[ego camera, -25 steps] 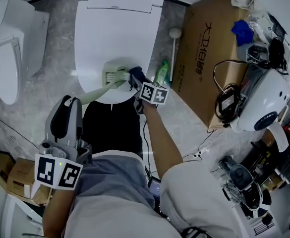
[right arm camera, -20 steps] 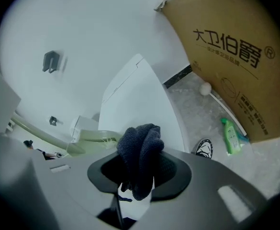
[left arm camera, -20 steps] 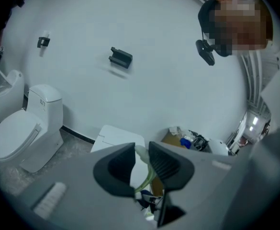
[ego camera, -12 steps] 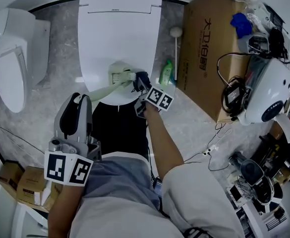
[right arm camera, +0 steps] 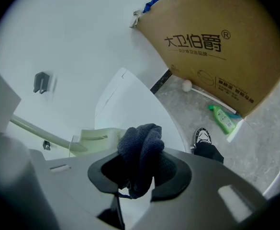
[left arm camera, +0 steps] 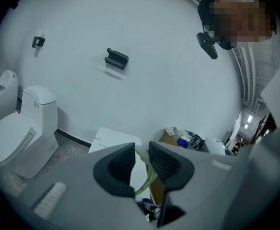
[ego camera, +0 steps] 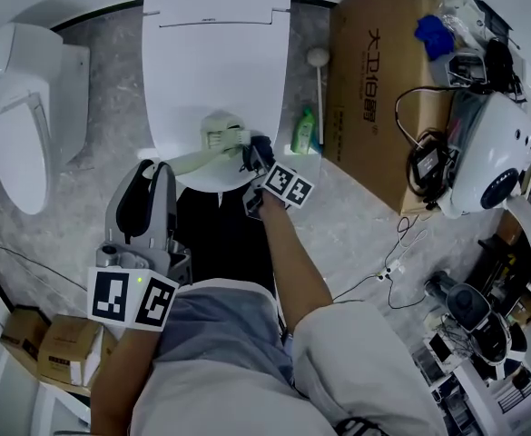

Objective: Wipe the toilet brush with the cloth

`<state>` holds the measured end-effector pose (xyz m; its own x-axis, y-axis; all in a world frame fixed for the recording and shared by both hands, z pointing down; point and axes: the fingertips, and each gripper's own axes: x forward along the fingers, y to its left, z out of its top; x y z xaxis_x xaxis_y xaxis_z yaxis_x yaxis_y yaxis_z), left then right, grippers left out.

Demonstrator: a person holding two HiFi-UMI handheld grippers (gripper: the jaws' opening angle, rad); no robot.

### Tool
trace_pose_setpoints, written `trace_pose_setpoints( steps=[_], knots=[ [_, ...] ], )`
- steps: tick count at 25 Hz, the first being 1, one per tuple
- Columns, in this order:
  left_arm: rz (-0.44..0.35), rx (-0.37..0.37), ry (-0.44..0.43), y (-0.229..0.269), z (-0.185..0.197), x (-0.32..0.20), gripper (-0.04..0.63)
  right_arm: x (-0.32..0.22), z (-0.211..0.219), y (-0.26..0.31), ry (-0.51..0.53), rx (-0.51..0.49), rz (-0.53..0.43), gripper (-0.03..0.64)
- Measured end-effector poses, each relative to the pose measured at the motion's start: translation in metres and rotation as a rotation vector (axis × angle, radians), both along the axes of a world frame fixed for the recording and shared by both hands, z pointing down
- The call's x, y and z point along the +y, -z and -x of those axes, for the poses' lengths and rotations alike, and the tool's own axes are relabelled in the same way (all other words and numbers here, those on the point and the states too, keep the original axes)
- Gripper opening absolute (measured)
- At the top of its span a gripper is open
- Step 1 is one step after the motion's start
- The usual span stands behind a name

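A pale green toilet brush hangs over the shut white toilet lid, its head toward the lid's front. Its handle runs back to my left gripper, which is shut on it; in the left gripper view the handle shows between the jaws of the left gripper. My right gripper is shut on a bunched dark blue cloth, right beside the brush head. In the right gripper view the cloth fills the right gripper, with the brush head just to its left.
A second toilet stands at the left. A large cardboard box stands on the right, with a green bottle and a white long-handled brush beside it. A white machine, cables and gear crowd the far right.
My left gripper has edged forward and right, closer to the toilet, with the brush handle in it. The cloth stays beside the brush head.
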<state>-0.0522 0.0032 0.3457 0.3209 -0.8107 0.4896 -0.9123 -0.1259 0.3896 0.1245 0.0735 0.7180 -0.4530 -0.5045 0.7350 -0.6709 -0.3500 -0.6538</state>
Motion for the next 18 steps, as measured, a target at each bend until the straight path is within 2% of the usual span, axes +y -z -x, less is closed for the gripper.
trace_pose_setpoints(
  steps=[6, 10, 18],
  knots=[
    [-0.011, 0.006, -0.009, 0.0, 0.0, -0.001, 0.0, 0.017, 0.014, -0.001, 0.048, 0.038, 0.029, 0.104],
    [-0.013, 0.01, -0.012, 0.0, 0.0, -0.001, 0.0, 0.03, 0.042, 0.003, 0.151, 0.037, 0.051, 0.106],
    [-0.017, 0.022, -0.012, 0.001, 0.001, -0.003, 0.0, 0.035, 0.066, 0.004, -0.038, -0.07, 0.131, 0.106]
  ],
)
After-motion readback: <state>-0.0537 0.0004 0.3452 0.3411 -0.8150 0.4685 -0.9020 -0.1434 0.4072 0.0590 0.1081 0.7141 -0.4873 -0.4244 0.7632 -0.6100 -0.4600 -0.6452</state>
